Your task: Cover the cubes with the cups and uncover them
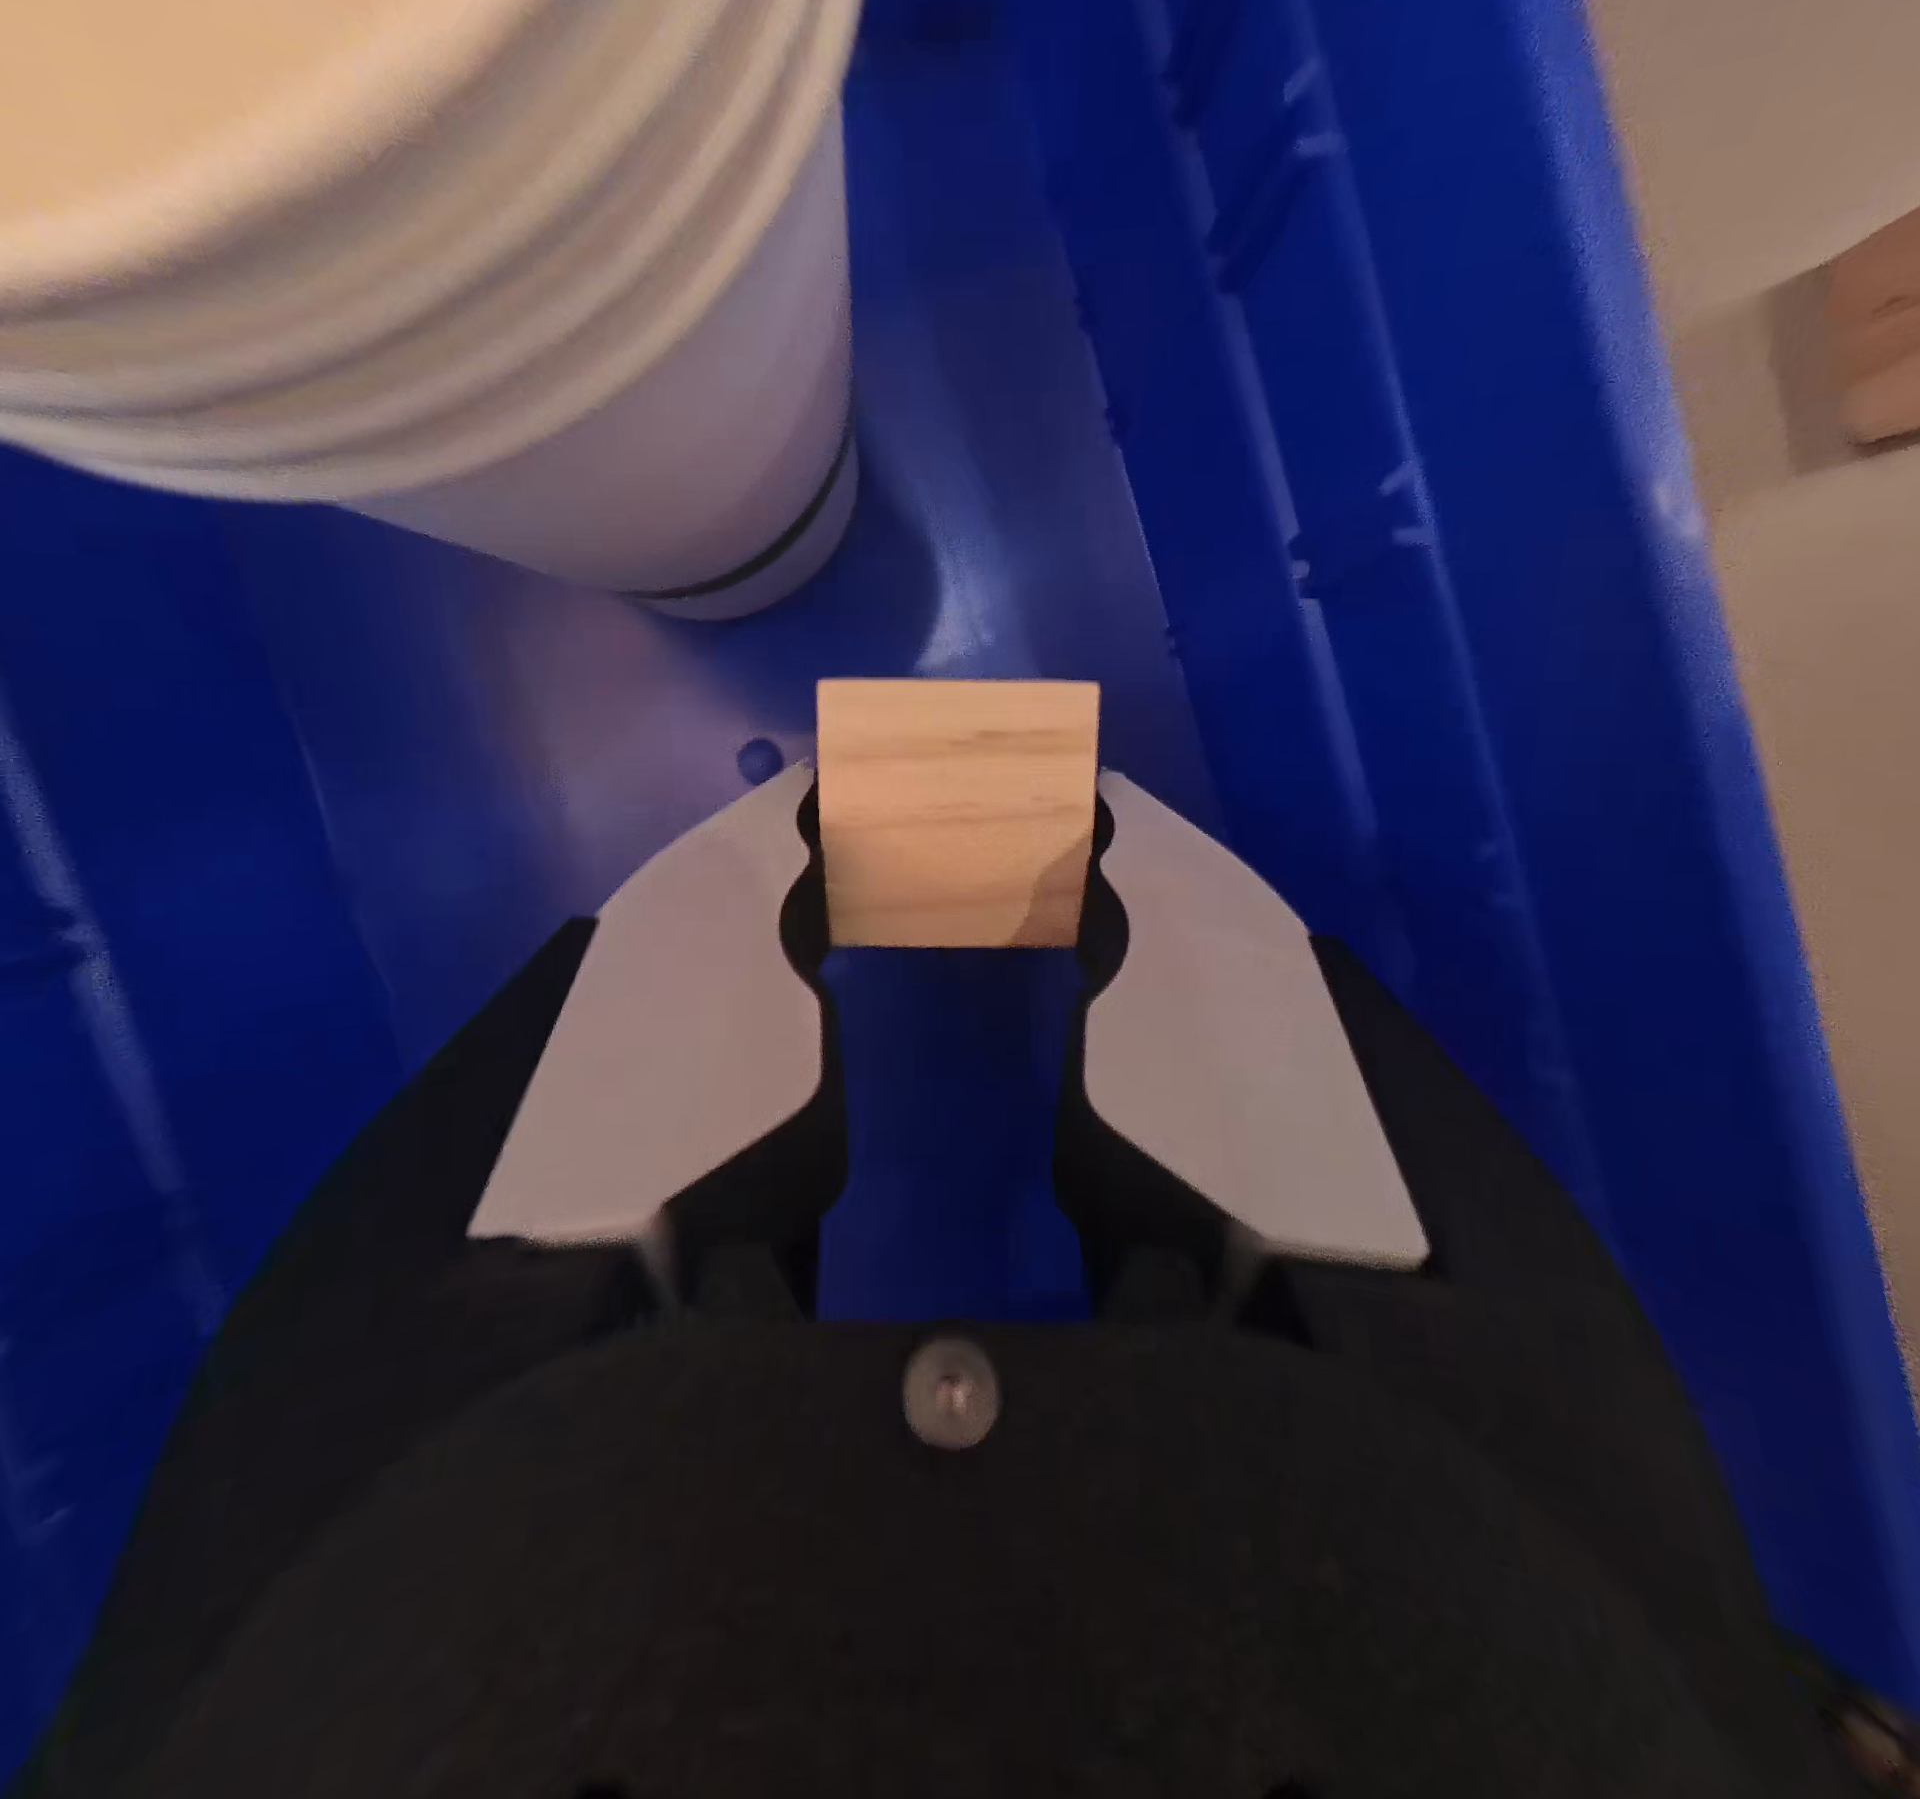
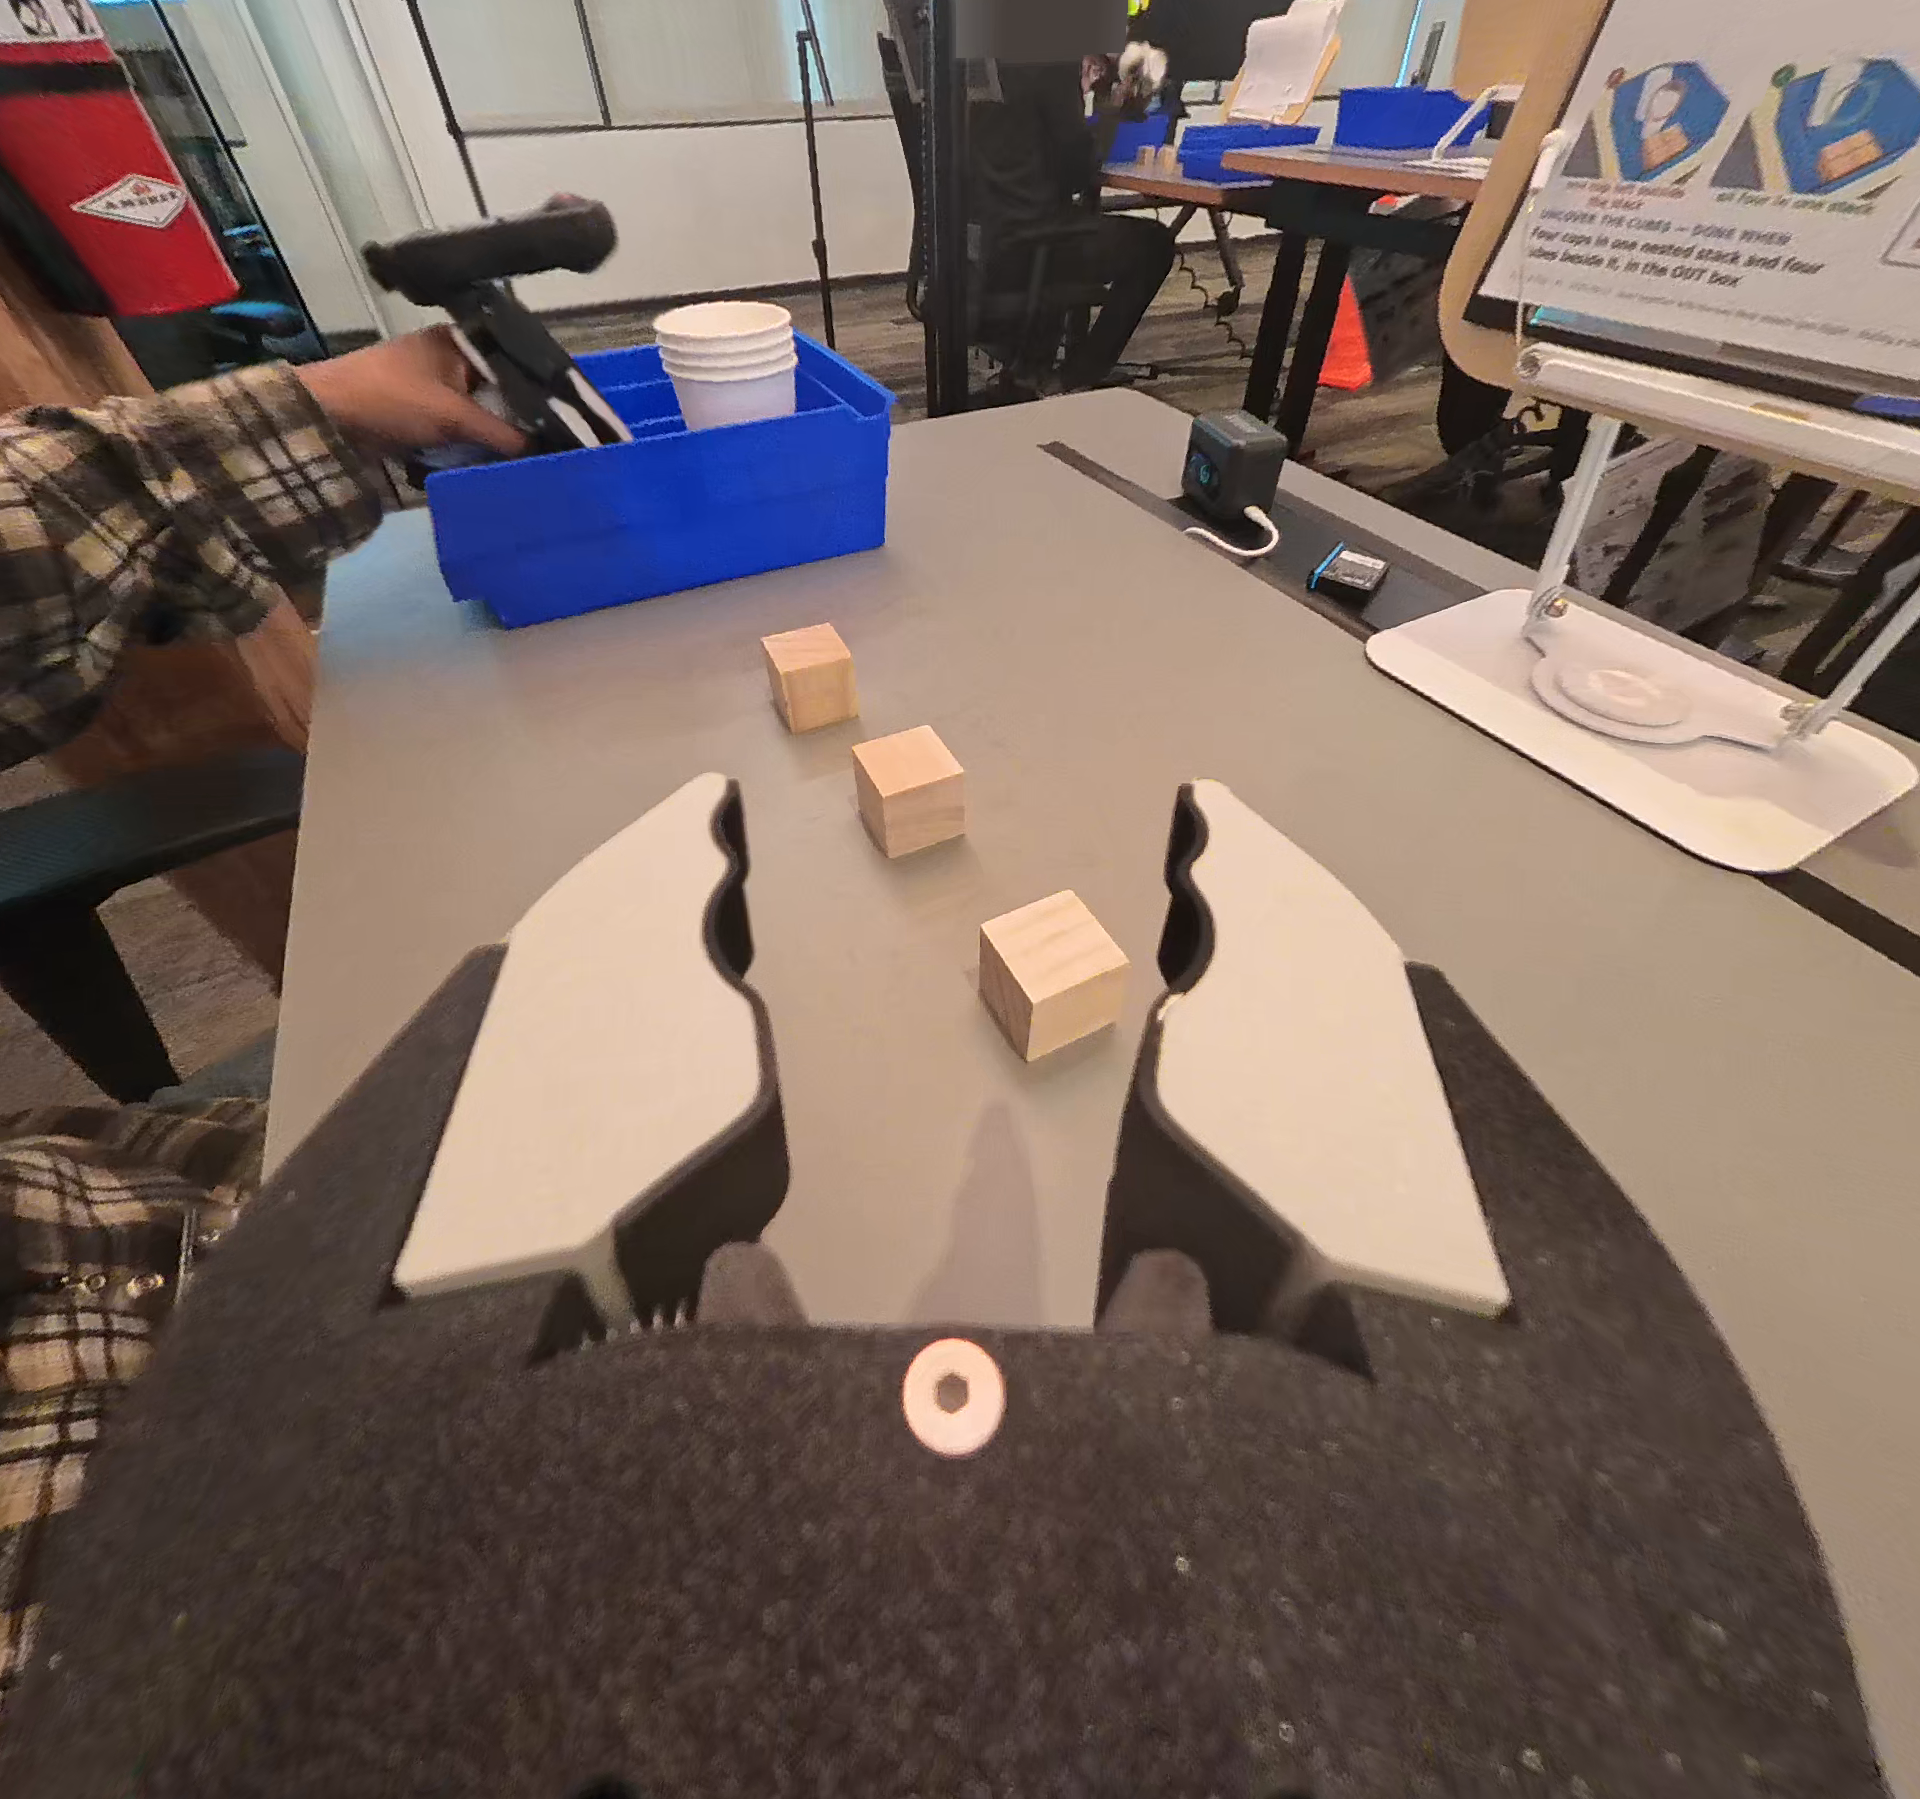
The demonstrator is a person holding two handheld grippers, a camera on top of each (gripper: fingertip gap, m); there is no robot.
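Closest in the right wrist view, the right gripper [image 2: 956, 902] hovers low over a grey table [image 2: 1299, 814] with its fingers spread apart and nothing between them. Just ahead sit three bare wooden cubes in a row running away from it: the nearest cube [image 2: 1051, 972] just inside the right finger, a middle cube [image 2: 909, 789] beyond, and a far cube [image 2: 809, 676] after that. Farther on stands a blue bin [image 2: 665, 523] holding a nested stack of white paper cups [image 2: 727, 362]. The left gripper [image 1: 956, 814] reaches down into that bin, its fingers clamped on a fourth cube [image 1: 956, 814] by two opposite flat sides, beside the stack. The cubes look light, stiff and easy to pinch across parallel faces. The cups look thin and crushable, so a gentle hold on the wall near the rim seems wisest.
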